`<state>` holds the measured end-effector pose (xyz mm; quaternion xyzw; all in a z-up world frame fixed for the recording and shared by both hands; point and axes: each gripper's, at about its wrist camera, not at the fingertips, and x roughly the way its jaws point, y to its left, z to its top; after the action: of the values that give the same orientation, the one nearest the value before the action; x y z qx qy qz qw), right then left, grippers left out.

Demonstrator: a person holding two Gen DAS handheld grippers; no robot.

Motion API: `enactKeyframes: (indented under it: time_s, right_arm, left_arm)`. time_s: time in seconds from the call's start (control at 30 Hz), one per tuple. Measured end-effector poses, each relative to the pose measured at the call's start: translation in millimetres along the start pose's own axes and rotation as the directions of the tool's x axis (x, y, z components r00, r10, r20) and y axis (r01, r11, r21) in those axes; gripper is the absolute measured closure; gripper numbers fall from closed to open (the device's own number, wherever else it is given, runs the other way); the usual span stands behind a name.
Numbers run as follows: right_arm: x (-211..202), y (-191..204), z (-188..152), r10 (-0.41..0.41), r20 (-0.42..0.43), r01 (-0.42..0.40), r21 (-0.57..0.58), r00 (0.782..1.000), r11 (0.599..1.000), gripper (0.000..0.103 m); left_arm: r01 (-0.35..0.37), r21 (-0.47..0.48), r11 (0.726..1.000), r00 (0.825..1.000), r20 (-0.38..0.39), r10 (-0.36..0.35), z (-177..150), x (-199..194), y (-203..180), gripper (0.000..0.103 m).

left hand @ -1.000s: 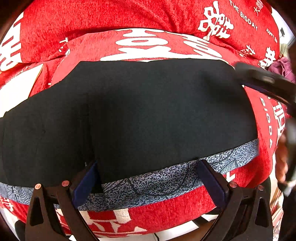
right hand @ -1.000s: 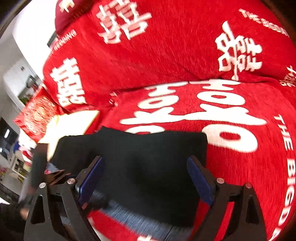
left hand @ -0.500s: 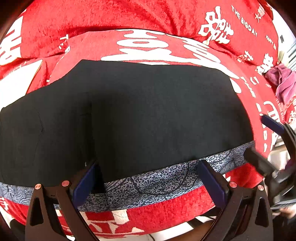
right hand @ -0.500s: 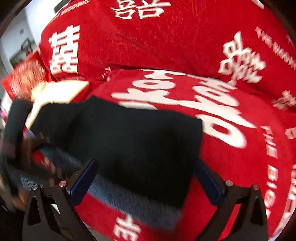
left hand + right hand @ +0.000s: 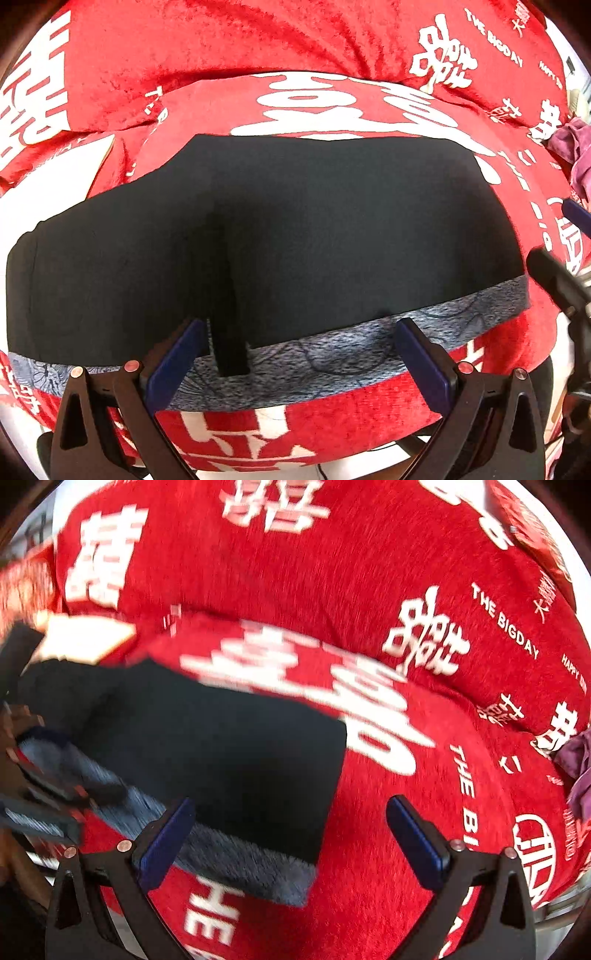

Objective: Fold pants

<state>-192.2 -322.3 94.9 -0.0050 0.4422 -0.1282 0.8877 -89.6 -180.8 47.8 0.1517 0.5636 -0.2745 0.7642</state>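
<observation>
Left wrist view: the black pants (image 5: pixel 295 236) are lying folded flat on the red cushion (image 5: pixel 295 424), grey waistband (image 5: pixel 332 354) along its front edge. The left gripper (image 5: pixel 299 354) is hovering wide open over the waistband, empty; the right gripper (image 5: pixel 291 834) is gaping empty above the pants' right corner.

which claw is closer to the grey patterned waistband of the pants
Left. The left claw straddles the waistband, open. The right claw sits off the band's right end, over its corner and the red cover.
</observation>
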Motion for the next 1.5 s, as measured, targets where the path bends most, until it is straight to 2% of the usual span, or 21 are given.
enactKeyframes:
  time_s: [0.13,0.2,0.27,0.33,0.43,0.53,0.6,0.67,0.7,0.77,0.8,0.9,1.0,1.07,1.13,1.2,1.27,1.33,1.37,1.47,1.5]
  right_arm:
    - [16,10,8,0.084,-0.003,-0.083,0.037,0.996,0.996,0.0]
    - [41,22,4,0.124,-0.066,-0.122,0.034,0.99,0.992,0.0]
    - [59,24,-3,0.197,-0.137,-0.188,0.082,0.971,0.979,0.0]
    - [62,23,-2,0.178,-0.137,-0.168,0.08,0.974,0.982,0.0]
    - [56,17,8,0.224,-0.103,-0.209,0.135,0.969,0.969,0.0]
    - [65,22,17,0.245,-0.112,-0.225,0.167,0.963,0.96,0.0]
    - [79,39,20,0.192,-0.163,-0.177,0.102,0.968,0.979,0.0]
    - [85,58,26,0.1,-0.191,-0.102,0.0,0.977,0.995,0.0]
    - [82,67,32,0.109,-0.183,-0.113,-0.013,0.977,0.993,0.0]
    - [73,77,41,0.212,-0.154,-0.212,0.015,0.965,0.977,0.0]
    - [72,87,46,0.233,-0.142,-0.235,0.007,0.962,0.972,0.0]
    - [91,117,51,0.224,-0.201,-0.243,-0.073,0.954,0.967,0.0]
    - [105,133,58,0.241,-0.181,-0.258,-0.074,0.953,0.963,0.0]
    - [108,140,70,0.231,-0.219,-0.247,-0.051,0.948,0.968,0.0]
    - [92,151,81,0.293,-0.151,-0.305,-0.065,0.944,0.95,0.0]
    - [88,170,89,0.318,-0.14,-0.336,-0.125,0.938,0.934,0.0]
    - [95,191,98,0.341,-0.17,-0.371,-0.193,0.924,0.908,0.0]
    - [103,207,106,0.371,-0.193,-0.41,-0.243,0.908,0.879,0.0]
    - [108,217,112,0.401,-0.213,-0.448,-0.268,0.891,0.853,0.0]
    - [119,238,135,0.505,-0.284,-0.578,-0.32,0.815,0.751,0.0]
    - [125,247,144,0.532,-0.321,-0.621,-0.348,0.783,0.703,0.0]
  left_arm:
    - [0.012,-0.039,0.999,0.999,-0.033,-0.013,-3,9,12,0.001]
    - [0.004,-0.05,0.999,0.999,-0.034,-0.006,-4,10,21,0.001]
    - [0.026,-0.078,0.997,0.999,-0.031,-0.028,-5,7,33,0.001]
    - [-0.009,-0.079,0.997,1.0,-0.013,0.008,-6,2,44,0.001]
    - [-0.033,-0.086,0.996,0.999,0.007,0.034,-7,-4,62,0.001]
    - [-0.034,-0.16,0.986,0.999,0.003,0.035,-11,-4,97,0.001]
    - [-0.079,-0.206,0.975,0.997,-0.012,0.078,-13,-2,119,0.001]
    - [-0.065,-0.259,0.964,0.998,0.004,0.068,-18,-7,145,0.001]
    - [-0.07,-0.292,0.954,0.997,0.011,0.077,-21,-10,159,0.001]
    - [-0.09,-0.34,0.936,0.995,0.008,0.098,-25,-11,183,0.001]
    - [-0.104,-0.365,0.925,0.994,-0.001,0.111,-27,-9,195,0.001]
    - [-0.095,-0.438,0.894,0.995,-0.011,0.1,-38,-6,229,0.001]
    - [-0.064,-0.448,0.892,0.996,0.027,0.084,-44,-16,241,0.001]
    - [-0.084,-0.443,0.893,0.993,0.035,0.111,-50,-18,244,0.001]
    - [-0.094,-0.444,0.891,0.993,0.016,0.113,-56,-10,247,0.001]
    - [-0.133,-0.419,0.898,0.99,-0.012,0.141,-57,0,244,0.001]
    - [-0.168,-0.393,0.904,0.984,-0.011,0.178,-56,-1,235,0.001]
    - [-0.132,-0.403,0.906,0.99,0.001,0.144,-58,-7,235,0.001]
    - [-0.1,-0.421,0.901,0.993,0.021,0.12,-62,-12,237,0.001]
    - [-0.068,-0.452,0.889,0.995,0.036,0.095,-72,-19,249,0.001]
    - [-0.062,-0.462,0.885,0.995,0.039,0.09,-75,-20,254,0.001]
